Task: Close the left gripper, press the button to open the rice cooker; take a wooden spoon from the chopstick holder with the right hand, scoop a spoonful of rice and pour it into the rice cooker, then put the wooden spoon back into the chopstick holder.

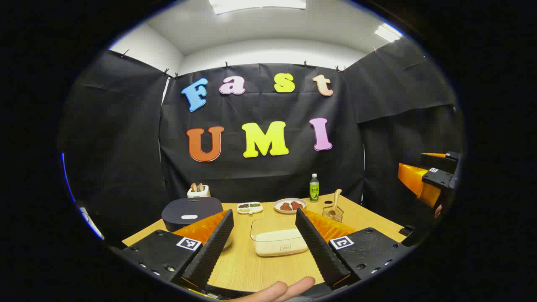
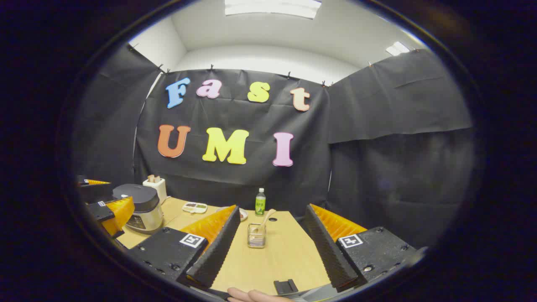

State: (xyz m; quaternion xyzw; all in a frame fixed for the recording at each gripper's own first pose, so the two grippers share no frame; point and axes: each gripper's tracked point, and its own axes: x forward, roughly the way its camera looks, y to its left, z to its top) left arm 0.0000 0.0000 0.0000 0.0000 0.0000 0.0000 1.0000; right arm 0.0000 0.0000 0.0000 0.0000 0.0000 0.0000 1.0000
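Both my left gripper and right gripper gape wide, so I should clench the left fully, then press squarely on the closed rice cooker at far left.

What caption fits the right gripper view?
Open right hand-held gripper faces the wooden spoon standing in the chopstick holder.
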